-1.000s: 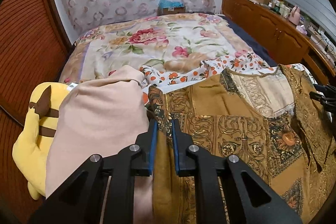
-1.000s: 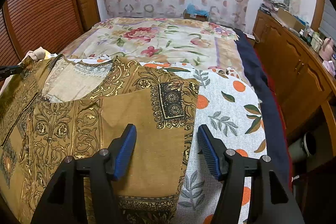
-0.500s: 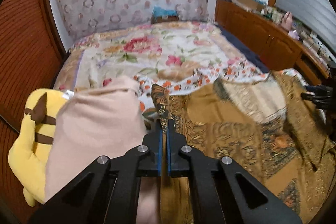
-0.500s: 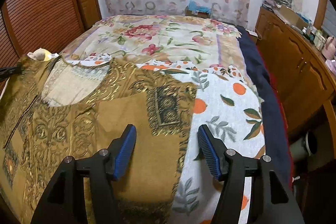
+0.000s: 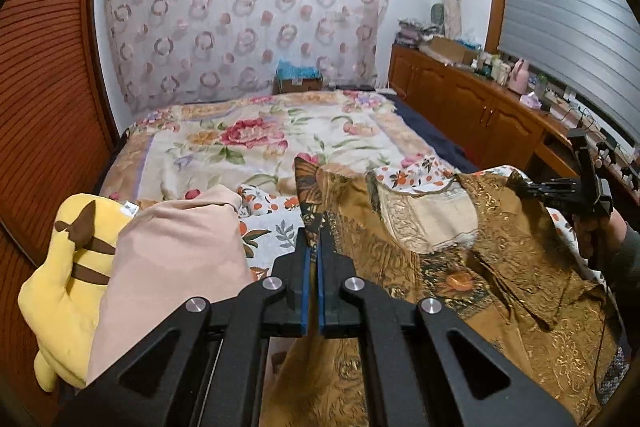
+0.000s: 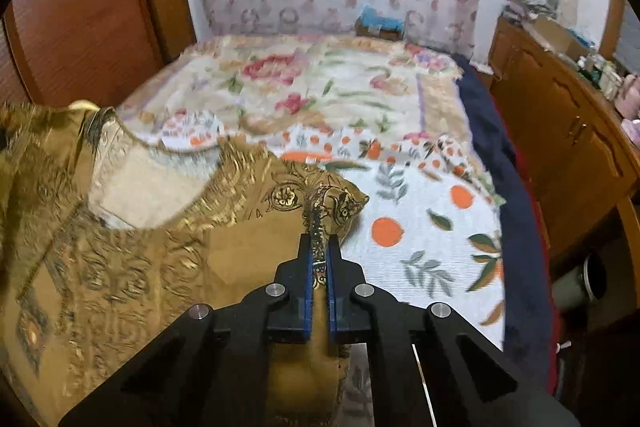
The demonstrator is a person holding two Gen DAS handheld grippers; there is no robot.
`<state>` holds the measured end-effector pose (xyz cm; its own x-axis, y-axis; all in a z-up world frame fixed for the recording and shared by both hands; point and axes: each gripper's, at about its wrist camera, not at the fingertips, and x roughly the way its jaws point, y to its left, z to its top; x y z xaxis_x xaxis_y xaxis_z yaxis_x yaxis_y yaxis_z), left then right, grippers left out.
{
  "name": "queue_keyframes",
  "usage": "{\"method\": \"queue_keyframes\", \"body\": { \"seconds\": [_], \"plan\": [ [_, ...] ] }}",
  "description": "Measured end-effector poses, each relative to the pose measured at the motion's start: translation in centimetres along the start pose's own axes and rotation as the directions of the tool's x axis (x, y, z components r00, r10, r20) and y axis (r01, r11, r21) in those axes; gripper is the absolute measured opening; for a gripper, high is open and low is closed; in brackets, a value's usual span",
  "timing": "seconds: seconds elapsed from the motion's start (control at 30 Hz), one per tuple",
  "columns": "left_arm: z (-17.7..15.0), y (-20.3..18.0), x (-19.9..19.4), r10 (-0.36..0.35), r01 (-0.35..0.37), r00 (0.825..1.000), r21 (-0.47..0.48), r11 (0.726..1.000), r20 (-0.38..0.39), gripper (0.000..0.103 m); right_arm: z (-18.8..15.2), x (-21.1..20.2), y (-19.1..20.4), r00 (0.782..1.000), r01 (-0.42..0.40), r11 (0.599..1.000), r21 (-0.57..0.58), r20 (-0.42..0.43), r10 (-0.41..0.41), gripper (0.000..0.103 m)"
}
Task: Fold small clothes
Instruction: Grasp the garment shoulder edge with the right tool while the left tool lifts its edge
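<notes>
Nearest to us, our left gripper (image 5: 313, 247) is pinched tight on one sleeve edge of the brown patterned top (image 5: 472, 259), a fold of fabric standing up between its blue pads. Our right gripper (image 6: 319, 251) is clamped just as tightly on the opposite sleeve edge, a narrow ridge of printed cloth running up between its fingers (image 6: 307, 279). In the left wrist view the right gripper also shows at the far right, held in a hand (image 5: 600, 231).

The top lies spread between the two grippers on the white sheet printed with oranges (image 6: 420, 227), neckline away from us, with its pale lining showing at the collar. We judge it light and thoroughly limp: it creases and sags wherever it is unsupported, so it will hang and swing once raised. The weave looks slightly glossy, so a shallow pinch might slip; the sleeve hems, where the cloth is doubled, seem the safest places to hold, and that is where we have it.

Just left of the top sits a pink garment (image 5: 172, 267), and beside that a yellow plush toy (image 5: 68, 275). Farther off the floral blanket (image 5: 260, 143) covers the bed, with the wooden cabinets (image 5: 472, 103) along the right wall and a patterned curtain (image 5: 240, 19) at the back.
</notes>
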<state>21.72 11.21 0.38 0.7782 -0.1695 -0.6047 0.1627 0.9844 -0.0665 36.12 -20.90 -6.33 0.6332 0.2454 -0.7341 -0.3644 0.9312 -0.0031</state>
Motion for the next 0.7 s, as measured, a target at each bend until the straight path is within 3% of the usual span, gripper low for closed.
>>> {"method": "queue_keyframes", "body": {
  "seconds": [0.3,0.6,0.7],
  "plan": [
    [-2.4,1.2,-7.8,0.022,-0.019,0.996,-0.036,0.999,0.088,0.003,-3.6,-11.6,1.1,0.973,-0.036,0.999,0.013,0.227,0.032,0.004],
    [-8.5,1.9,-15.2,0.042,-0.03,0.988,-0.082,0.996,0.149,0.003,-11.2,-19.4,3.0,0.964,-0.043,0.999,-0.018,0.26,0.046,0.004],
    [-10.5,1.8,-16.4,0.044,-0.032,0.99,-0.089,0.996,0.134,0.003,-14.0,-21.9,3.4,0.965,-0.048,0.998,-0.046,0.254,0.059,0.004]
  ]
}}
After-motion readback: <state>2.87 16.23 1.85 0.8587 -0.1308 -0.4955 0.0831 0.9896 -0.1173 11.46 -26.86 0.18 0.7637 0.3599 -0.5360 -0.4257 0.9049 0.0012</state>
